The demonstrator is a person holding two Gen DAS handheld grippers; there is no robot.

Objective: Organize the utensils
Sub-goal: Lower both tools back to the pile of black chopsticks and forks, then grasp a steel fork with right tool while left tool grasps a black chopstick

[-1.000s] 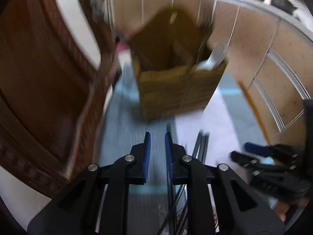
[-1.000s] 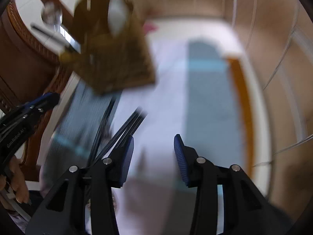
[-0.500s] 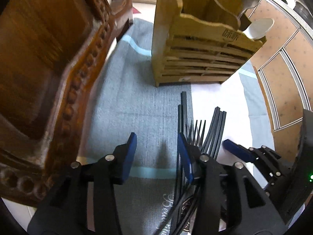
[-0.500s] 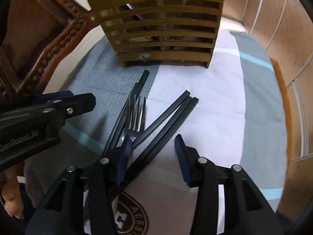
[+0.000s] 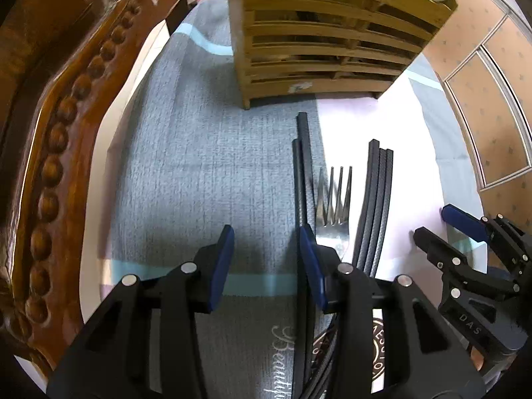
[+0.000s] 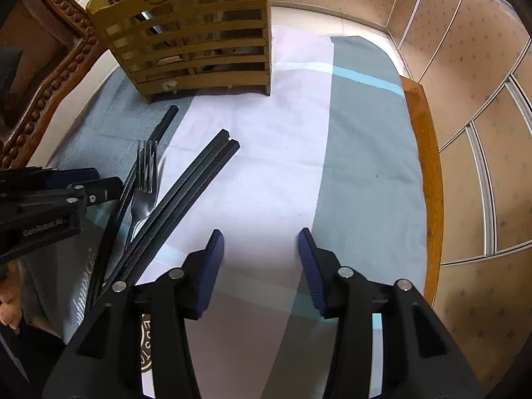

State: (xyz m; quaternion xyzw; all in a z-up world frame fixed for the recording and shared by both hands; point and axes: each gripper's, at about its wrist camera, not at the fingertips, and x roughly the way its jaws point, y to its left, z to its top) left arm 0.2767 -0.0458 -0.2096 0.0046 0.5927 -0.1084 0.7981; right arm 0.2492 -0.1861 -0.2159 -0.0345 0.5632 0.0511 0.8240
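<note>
Both my tongs hang apart and empty: left gripper (image 5: 266, 259), right gripper (image 6: 259, 259). The fork (image 5: 332, 206) lies at one o'clock of my left tongs, wedged between black chopsticks (image 5: 375, 199), the wooden caddy (image 5: 326, 33) at twelve. I could pinch a chopstick along with it, they lie so close.

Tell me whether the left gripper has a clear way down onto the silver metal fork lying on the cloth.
Probably yes. The left gripper is open, holds nothing, and hangs just left of the silver metal fork; black chopsticks lie close alongside, so they may get pinched too.
</note>
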